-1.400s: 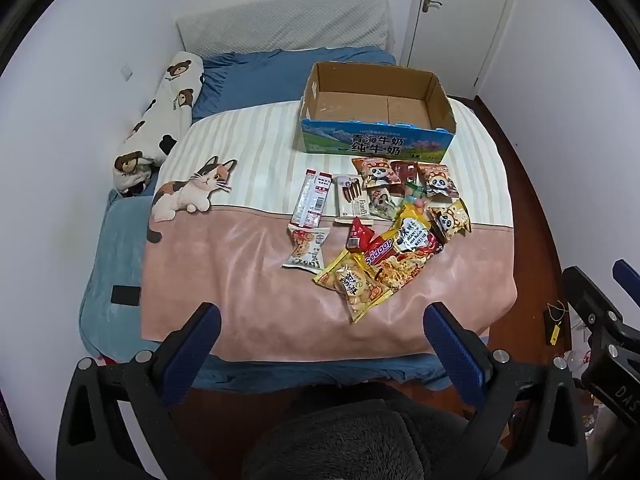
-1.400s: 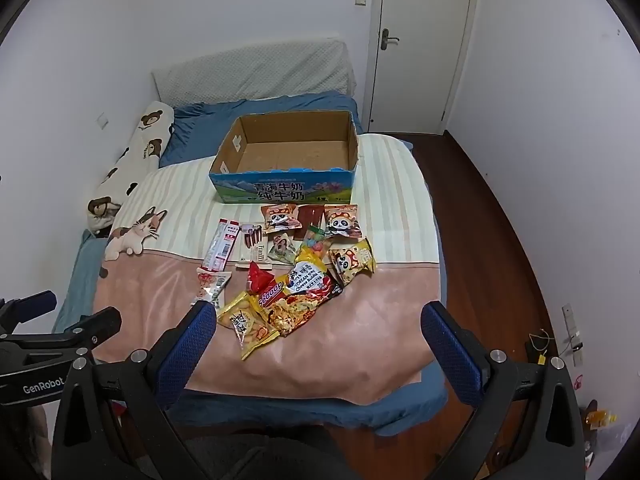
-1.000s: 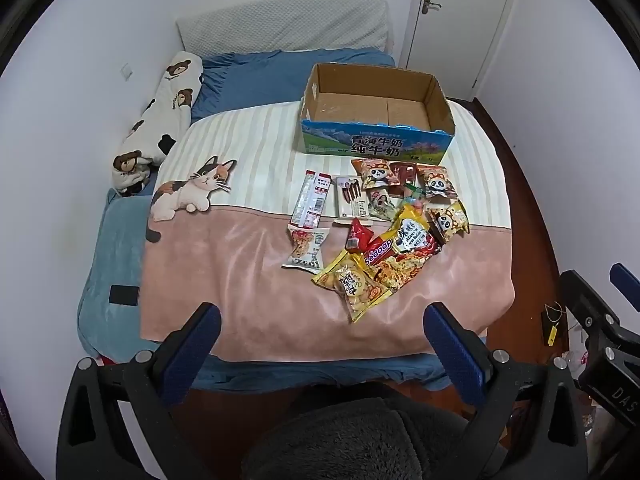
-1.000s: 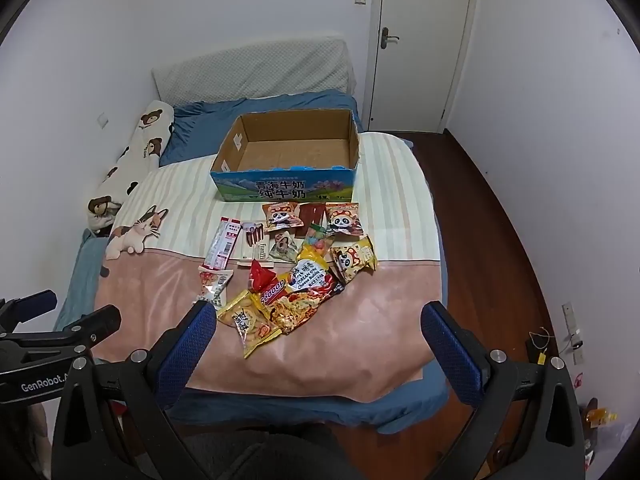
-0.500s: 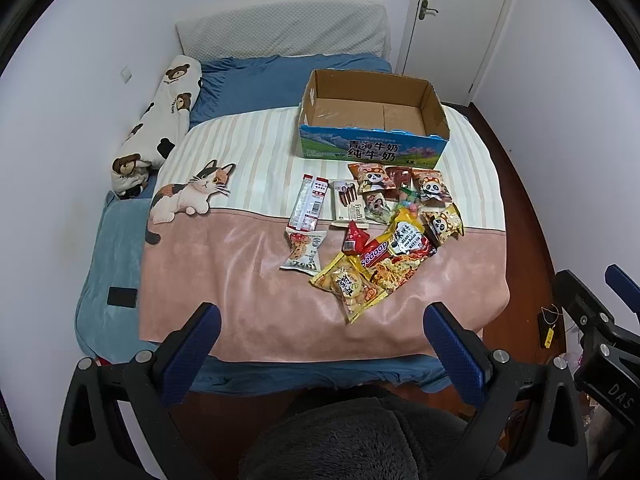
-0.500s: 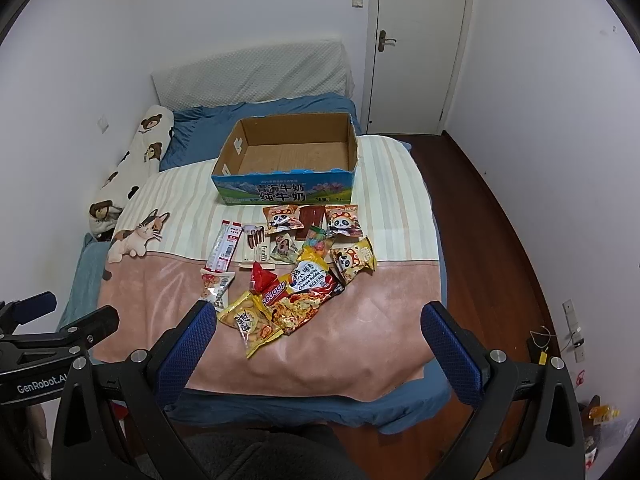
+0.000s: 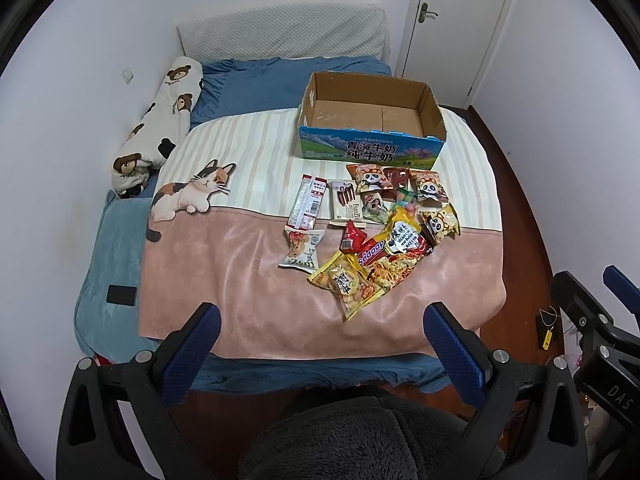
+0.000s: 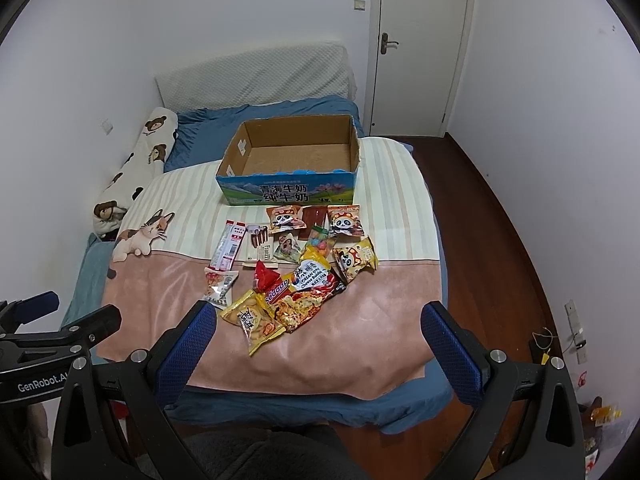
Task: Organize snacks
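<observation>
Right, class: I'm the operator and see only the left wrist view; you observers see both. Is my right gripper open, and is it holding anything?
Observer: The right gripper is open, with its fingers wide apart and nothing between them.
Operator: Any marking on my left gripper's side?
Observer: Yes, the left gripper has "GenRobot" lettering on its side.
Operator: Anything low down at my far right?
Observer: What looks like a white socket plate, with thin wires beside it.
</observation>
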{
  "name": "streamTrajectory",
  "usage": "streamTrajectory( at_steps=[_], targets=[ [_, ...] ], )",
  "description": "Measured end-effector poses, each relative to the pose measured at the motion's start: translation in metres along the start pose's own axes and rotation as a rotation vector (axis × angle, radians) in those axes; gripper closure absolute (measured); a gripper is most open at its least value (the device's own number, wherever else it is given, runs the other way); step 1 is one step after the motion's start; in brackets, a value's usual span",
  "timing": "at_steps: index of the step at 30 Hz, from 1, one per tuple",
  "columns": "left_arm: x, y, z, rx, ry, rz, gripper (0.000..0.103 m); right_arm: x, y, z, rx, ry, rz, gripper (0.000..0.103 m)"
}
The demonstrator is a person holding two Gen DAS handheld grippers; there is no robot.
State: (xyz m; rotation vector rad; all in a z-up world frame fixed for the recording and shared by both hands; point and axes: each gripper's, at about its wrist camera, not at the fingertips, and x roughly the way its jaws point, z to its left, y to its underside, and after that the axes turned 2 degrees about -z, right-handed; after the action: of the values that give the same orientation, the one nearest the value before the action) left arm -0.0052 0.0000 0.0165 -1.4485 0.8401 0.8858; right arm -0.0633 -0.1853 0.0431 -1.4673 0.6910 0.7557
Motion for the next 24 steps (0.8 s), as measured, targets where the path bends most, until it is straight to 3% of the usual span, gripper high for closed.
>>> streamTrajectory(
  at_steps=[24],
  targets=[
    [-0.006,0.011,0.002,-0.019,0.006,0.011,0.0,-0.005,0.001,-0.001,-0.005,-0.009,0.006,0.0]
  ],
)
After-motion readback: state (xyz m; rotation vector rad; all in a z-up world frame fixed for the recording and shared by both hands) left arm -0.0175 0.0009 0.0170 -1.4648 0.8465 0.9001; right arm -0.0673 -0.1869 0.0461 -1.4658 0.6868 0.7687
